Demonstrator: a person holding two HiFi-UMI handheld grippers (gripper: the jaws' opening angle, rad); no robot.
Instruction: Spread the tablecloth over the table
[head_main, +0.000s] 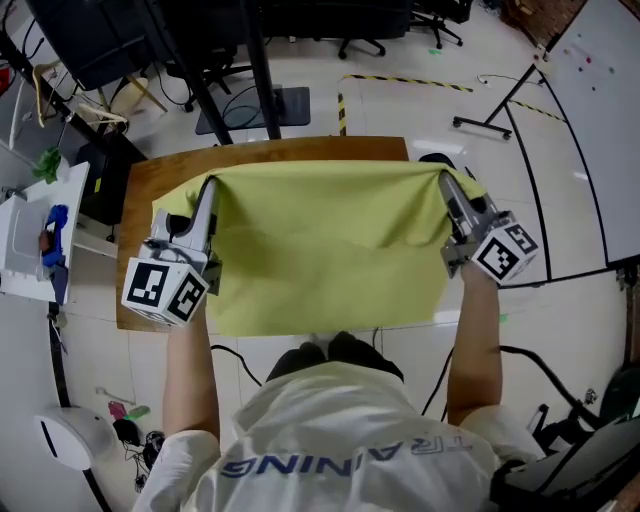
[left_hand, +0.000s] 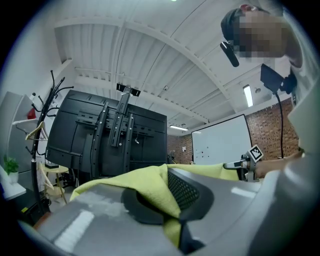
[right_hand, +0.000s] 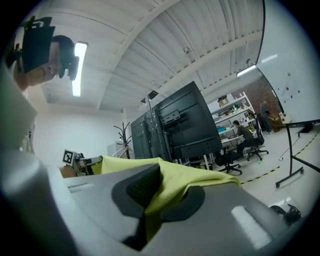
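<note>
left gripper (left_hand: 171, 201) and right gripper (right_hand: 146, 200) each pinch the tablecloth (head_main: 320, 250); only the head view shows the table (head_main: 140, 195) beneath.

The left arm (head_main: 190, 370) and right arm (head_main: 475, 340) are stretched forward along the tablecloth (head_main: 320, 240). Its far corners are clamped by the left gripper (head_main: 208, 190) and right gripper (head_main: 447, 183).
</note>
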